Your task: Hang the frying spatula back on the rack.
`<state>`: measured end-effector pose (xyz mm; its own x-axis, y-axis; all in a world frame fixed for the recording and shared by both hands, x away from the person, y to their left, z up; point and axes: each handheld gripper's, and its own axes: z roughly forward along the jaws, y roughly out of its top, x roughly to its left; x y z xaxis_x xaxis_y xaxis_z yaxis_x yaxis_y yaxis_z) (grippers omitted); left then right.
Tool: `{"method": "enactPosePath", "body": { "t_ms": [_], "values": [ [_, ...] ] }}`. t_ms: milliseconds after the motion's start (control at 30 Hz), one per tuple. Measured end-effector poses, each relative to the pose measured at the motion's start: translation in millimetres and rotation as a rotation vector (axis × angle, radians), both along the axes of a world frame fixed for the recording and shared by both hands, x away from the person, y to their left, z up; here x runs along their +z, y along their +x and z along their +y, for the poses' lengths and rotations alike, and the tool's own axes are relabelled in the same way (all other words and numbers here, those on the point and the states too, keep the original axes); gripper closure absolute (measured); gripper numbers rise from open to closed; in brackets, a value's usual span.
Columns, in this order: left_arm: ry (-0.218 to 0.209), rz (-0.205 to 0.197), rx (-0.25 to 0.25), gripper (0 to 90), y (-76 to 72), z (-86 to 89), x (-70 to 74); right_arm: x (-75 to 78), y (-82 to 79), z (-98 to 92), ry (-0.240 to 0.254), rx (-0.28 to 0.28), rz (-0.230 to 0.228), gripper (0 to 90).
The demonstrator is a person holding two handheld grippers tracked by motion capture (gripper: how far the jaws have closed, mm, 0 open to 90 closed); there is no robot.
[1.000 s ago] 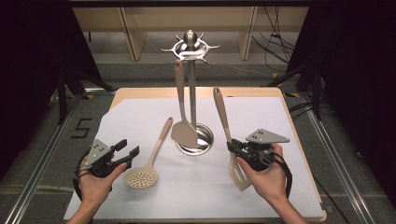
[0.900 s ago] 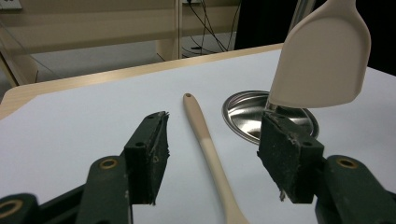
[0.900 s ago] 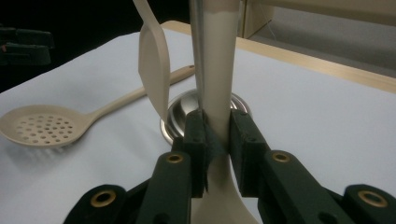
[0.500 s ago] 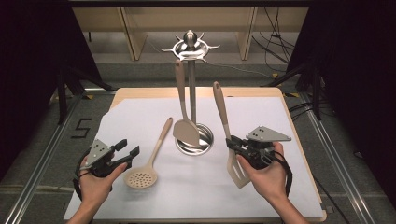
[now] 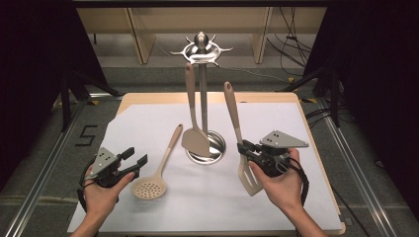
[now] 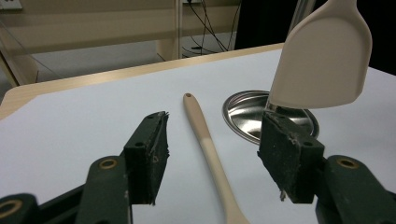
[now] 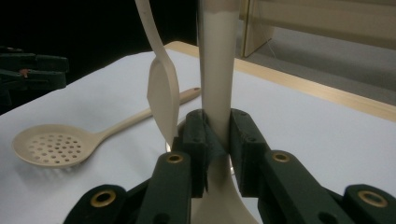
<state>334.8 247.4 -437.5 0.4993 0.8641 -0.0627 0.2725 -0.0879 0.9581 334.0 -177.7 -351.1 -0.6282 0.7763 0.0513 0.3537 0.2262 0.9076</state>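
Note:
A steel utensil stand rises from a round base at the table's middle. A beige solid turner hangs from one of its hooks. My right gripper is shut on the handle of a beige slotted turner, which is lifted and tilted with its handle pointing up toward the stand. A beige skimmer spoon lies flat on the white paper; its handle runs between the jaws of my open left gripper, untouched.
White paper covers the wooden table. Metal floor rails run along both sides. The stand's other hooks carry nothing.
My right gripper has raised the slotted turner slightly and tipped its handle more toward the stand. The left gripper and the skimmer have not moved.

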Motion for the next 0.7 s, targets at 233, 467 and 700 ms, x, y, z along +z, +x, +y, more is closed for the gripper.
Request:
{"method": "enactPosePath", "body": {
  "t_ms": [233, 467, 700],
  "values": [
    [0.005, 0.003, 0.005, 41.3, -0.6, -0.1, 0.7, 8.9, -1.3, 3.4, 0.007, 0.007, -0.032, 78.5],
    [0.005, 0.002, 0.005, 41.3, -0.7, 0.2, 0.7, 15.9, 0.4, 6.2, 0.017, 0.02, -0.065, 78.5],
    [-0.002, -0.006, 0.0, 41.3, 0.1, 0.0, 0.3, 24.5, 0.5, 9.5, 0.012, 0.013, -0.093, 78.5]
  ]
}}
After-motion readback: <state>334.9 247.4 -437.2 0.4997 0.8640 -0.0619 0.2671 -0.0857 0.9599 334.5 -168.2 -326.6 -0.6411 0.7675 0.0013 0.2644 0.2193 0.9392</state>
